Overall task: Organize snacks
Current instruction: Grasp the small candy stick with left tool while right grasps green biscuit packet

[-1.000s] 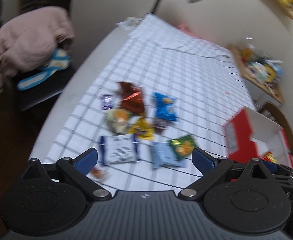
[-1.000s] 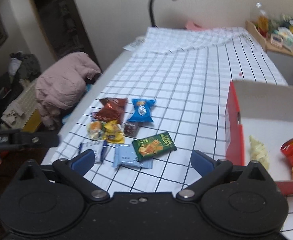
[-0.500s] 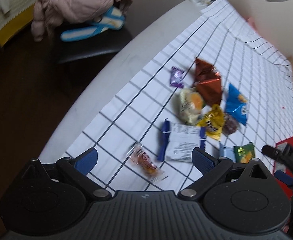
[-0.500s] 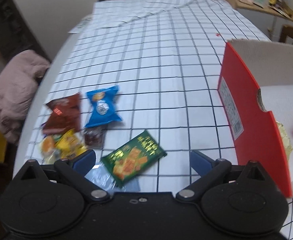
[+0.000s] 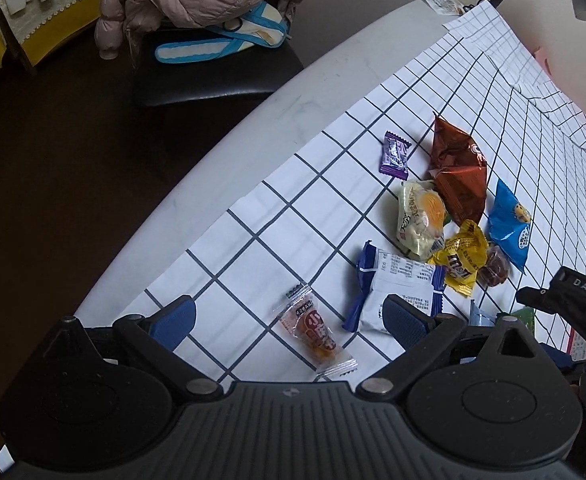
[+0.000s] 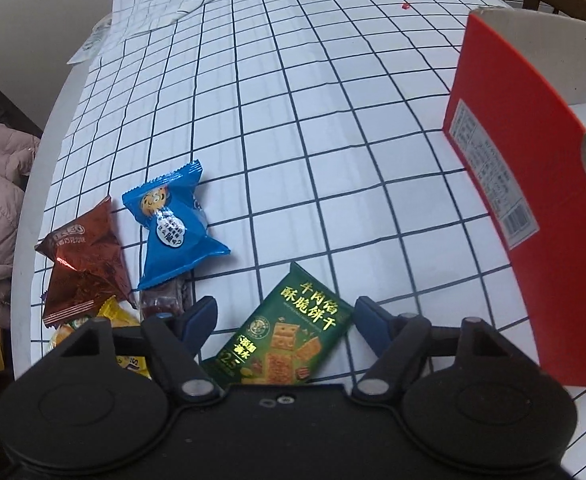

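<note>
While both tools pointed steeply down at the tabletop (image 6: 333,100), the step in hand was the pickup of two loose snacks for transfer to the red box (image 6: 505,184). The right tool (image 6: 285,320) straddled the green cracker packet (image 6: 289,336), which lay flat near the tabletop's near edge, just beside the box wall. Its jaws had just been closing, with the packet between them, but the pads stood clear of the wrapper on both sides, so nothing was grasped. The left tool (image 5: 289,320) stood released, jaws wide, over the clear-wrapped sweet (image 5: 317,332) near the tabletop's rounded near-left edge. The blue-and-white packet (image 5: 397,284) lay just beside its right finger. The remaining snacks lay clustered further in: the brown bag (image 6: 81,264), the blue bag (image 6: 173,228) and the yellow packet (image 5: 463,260).

In judgement, the next move called for the right tool to descend until the pads bracketed the packet's long edges, then clench. The thin wrapper could slide or buckle.
</note>
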Available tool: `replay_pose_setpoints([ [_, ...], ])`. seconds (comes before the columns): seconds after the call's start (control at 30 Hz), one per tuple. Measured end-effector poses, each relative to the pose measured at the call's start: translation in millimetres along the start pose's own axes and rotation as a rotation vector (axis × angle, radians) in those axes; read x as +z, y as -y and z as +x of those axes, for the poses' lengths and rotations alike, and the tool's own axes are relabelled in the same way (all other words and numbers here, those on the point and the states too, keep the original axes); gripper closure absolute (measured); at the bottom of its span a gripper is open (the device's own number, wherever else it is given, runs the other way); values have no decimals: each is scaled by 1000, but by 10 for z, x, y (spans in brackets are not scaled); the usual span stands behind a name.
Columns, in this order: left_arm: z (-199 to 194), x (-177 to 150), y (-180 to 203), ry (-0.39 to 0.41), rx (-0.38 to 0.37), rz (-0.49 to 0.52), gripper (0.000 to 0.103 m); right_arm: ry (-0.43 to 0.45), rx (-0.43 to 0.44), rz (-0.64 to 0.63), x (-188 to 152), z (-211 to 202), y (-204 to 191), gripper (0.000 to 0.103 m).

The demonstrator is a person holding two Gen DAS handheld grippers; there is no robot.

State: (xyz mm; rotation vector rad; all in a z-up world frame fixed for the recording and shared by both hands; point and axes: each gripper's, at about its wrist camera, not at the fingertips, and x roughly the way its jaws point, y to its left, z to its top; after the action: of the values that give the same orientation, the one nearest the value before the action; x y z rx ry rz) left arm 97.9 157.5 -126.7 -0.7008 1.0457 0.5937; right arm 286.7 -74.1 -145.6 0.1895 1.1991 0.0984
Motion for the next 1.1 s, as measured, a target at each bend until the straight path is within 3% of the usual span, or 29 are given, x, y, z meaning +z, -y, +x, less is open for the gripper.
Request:
replay_pose_setpoints([
  [0.13,-1,2,14,3,-5,7,7,-17,-9,24,2,49,-28,44],
  [0.43,69,-24,18,-44,-41,2,26,-20,21,-31,-39,9,-17,58],
  [0.57,132,-60,44,-78,-52,2,41,-8,38,-50,-61,-53,61,59],
  [0.7,181,-100,78,-84,-47,19,45,11,54,-69,-92,-163,118,59],
  [0.9,201,-110,91,-72,-30,38,64,42,66,-93,-162,-311,166,61],
  [1.07,192,-107,34,-71,-26,38,87,54,83,-109,-231,-418,209,61],
  [1.1,191,-110,32,-66,-22,45,87,54,89,-110,-242,-440,224,61],
])
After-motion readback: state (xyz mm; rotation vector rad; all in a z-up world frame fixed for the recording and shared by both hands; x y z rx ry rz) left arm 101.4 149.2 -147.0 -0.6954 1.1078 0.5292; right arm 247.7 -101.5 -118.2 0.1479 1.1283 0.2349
